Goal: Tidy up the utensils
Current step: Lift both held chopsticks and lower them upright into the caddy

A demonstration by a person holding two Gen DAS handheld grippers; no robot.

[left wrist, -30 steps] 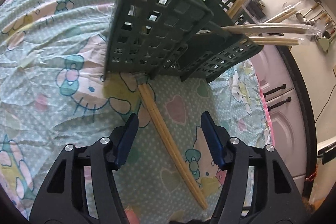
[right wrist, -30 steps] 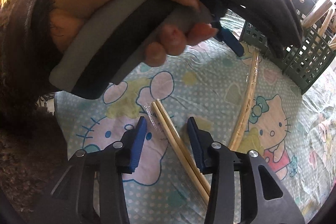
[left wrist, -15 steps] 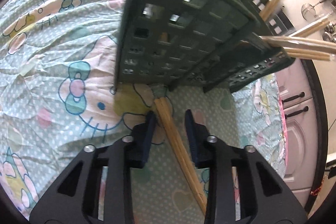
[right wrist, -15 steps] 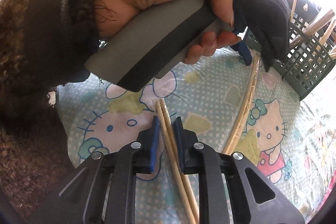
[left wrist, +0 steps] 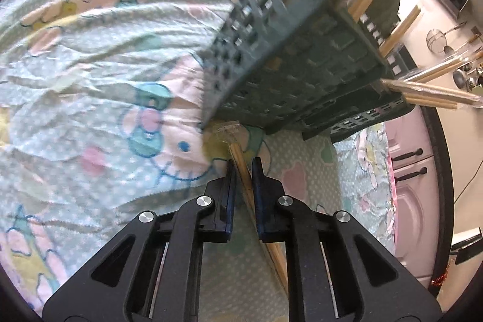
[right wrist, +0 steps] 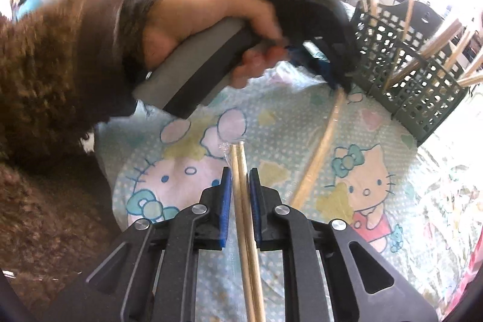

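My left gripper (left wrist: 243,163) is shut on a wrapped pair of wooden chopsticks (left wrist: 241,165) lying on the cloth, its tip just short of the green utensil basket (left wrist: 289,56). The basket holds several chopsticks (left wrist: 428,95). My right gripper (right wrist: 240,174) is shut on another wrapped chopstick pair (right wrist: 241,189). In the right wrist view the left gripper (right wrist: 335,80) shows beside the basket (right wrist: 416,74), clamped on the far end of its chopsticks (right wrist: 320,153).
A Hello Kitty tablecloth (left wrist: 90,80) covers the table. Pink cabinets (left wrist: 413,171) stand beyond the table edge on the right. The person's hand and brown fuzzy sleeve (right wrist: 45,80) fill the left of the right wrist view.
Both grippers have closed from open onto their chopstick pairs. The left gripper moved forward toward the basket; the right gripper moved forward along its pair.
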